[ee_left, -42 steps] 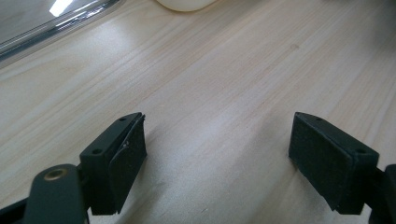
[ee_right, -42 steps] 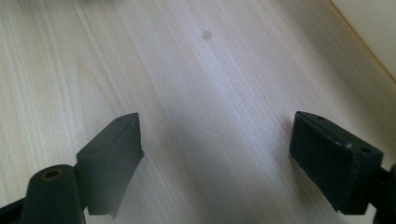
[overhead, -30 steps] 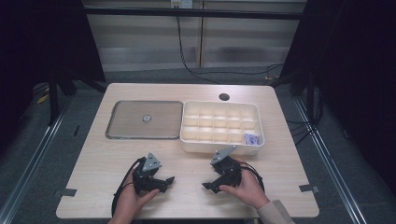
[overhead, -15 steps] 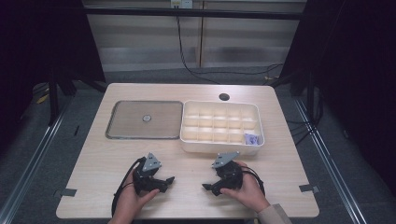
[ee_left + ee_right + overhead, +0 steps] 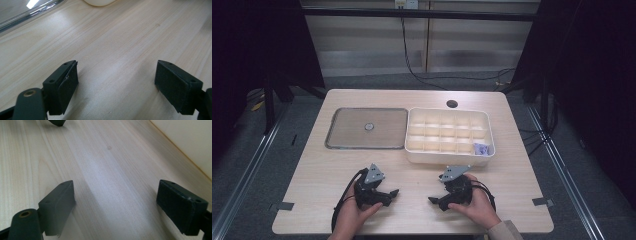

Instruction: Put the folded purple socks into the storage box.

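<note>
Small round metal piece sits mid-way on the flat grey metal tray, well beyond both grippers: left gripper and right gripper, jaws wide and empty, should lift clear of the wooden table before reaching; versus earlier, right gripper has dropped lower, away from the tray.

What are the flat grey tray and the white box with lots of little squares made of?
The flat grey tray looks like metal: its rim gleams with a bright streak in the left gripper view. The white compartment box is probably plastic, with smooth, matte cream walls. Both sit on the pale wooden table, whose grain lines show clearly.
</note>
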A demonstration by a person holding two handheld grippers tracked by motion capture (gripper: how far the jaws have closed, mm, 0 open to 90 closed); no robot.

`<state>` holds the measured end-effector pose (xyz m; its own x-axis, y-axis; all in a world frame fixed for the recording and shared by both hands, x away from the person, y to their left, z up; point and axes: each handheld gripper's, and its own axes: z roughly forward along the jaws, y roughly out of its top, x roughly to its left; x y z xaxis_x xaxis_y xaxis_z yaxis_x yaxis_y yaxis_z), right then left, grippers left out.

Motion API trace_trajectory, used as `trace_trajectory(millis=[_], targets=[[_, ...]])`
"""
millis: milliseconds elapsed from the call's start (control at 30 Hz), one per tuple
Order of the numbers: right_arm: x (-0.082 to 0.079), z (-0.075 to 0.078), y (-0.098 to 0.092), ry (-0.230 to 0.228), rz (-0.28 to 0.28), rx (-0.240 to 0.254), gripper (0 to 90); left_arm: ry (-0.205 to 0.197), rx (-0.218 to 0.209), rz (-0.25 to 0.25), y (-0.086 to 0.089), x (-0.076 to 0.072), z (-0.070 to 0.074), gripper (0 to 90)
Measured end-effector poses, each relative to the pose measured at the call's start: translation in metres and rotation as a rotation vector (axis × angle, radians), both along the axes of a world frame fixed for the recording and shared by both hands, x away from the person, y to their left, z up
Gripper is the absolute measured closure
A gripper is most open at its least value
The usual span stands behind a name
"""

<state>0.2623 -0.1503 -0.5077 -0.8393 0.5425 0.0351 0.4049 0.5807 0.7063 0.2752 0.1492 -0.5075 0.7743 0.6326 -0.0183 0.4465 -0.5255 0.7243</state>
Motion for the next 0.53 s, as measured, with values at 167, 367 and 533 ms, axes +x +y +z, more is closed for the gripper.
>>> trace_trajectory(millis=[167,367,533], targets=[[-0.0008,-0.0024,-0.0010,-0.012,-0.006,0.023,14.6,0.000,0.000,0.001,0.0000,0.0000,0.0000,18.4],[-0.0012,-0.0026,-0.0010,-0.012,-0.010,0.026,14.5,0.000,0.000,0.000,0.0000,0.0000,0.0000,18.4],[-0.0007,-0.0027,-0.0008,-0.014,-0.008,0.026,14.3,0.000,0.000,0.000,0.0000,0.0000,0.0000,18.4]])
